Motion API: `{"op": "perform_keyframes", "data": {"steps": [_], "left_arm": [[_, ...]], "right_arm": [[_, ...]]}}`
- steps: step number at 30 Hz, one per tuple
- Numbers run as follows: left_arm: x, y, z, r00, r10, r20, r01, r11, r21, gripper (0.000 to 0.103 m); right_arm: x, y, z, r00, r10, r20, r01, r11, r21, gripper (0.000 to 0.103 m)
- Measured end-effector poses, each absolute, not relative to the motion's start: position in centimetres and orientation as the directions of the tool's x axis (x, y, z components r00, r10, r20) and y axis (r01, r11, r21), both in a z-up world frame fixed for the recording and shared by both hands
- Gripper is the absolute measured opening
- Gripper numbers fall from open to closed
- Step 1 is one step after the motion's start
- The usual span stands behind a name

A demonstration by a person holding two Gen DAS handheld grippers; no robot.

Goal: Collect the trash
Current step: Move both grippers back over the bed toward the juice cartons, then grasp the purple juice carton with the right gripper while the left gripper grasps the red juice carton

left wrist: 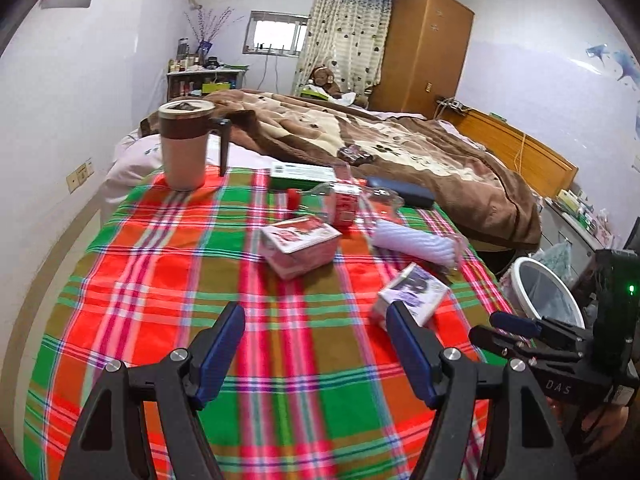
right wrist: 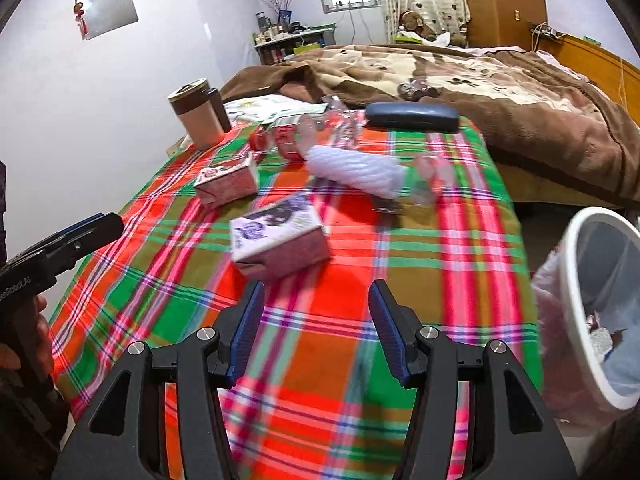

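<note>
black plastic grippers (left wrist: 316, 344) (right wrist: 316, 322) with ribbed blue pads (left wrist: 218, 350), silver screws, white lettering

White walls, bed (left wrist: 400, 148) w/ brown blanket — wardrobe (left wrist: 424, 48), curtained window (left wrist: 276, 34).

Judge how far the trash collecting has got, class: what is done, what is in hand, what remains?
Done: some scraps lie in the white bin. In hand: nothing; the left gripper and right gripper are open and empty. Left: purple carton, red carton and clear bottle remain on the cloth.
</note>
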State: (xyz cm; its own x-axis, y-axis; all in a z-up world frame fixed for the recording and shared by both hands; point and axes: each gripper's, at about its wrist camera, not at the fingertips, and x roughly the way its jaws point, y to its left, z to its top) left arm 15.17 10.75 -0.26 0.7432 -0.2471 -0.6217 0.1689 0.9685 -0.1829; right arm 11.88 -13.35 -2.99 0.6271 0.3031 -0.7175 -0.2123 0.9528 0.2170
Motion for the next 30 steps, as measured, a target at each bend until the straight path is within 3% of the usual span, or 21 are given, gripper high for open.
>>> {"op": "perform_keyframes", "data": {"steps": [7,15,22,30], "left_arm": [[17.1,12.2,-0.5,0.726,-0.257,-0.638,0.185,0.966,-0.18,0.073],[19.6,12.9,-0.5,0.706,-0.268,-0.656,0.21,0.963,-0.168,0.073],[22.0,12.3,-1.6,0.678,-0.295,-0.673,0.253,0.954,-0.163,0.073],[26.4,11.1,-2.6,0.643,-0.326,-0.693,0.332,0.934,-0.132,0.073]], "right_arm": [[14.6,-10.0,-4.0,0.588,0.328,-0.739,-0.191,0.944,0.268,0.059],[16.2,-8.0,-4.9,0.591,0.187,-0.784,-0.106,0.982,0.155,0.06],[16.2,-14.1,-4.6,0.619,0.054,-0.783,0.102,0.984,0.149,0.06],[15.1,-12.6,-3.0,0.658,0.138,-0.74,-0.018,0.986,0.167,0.06]]}}
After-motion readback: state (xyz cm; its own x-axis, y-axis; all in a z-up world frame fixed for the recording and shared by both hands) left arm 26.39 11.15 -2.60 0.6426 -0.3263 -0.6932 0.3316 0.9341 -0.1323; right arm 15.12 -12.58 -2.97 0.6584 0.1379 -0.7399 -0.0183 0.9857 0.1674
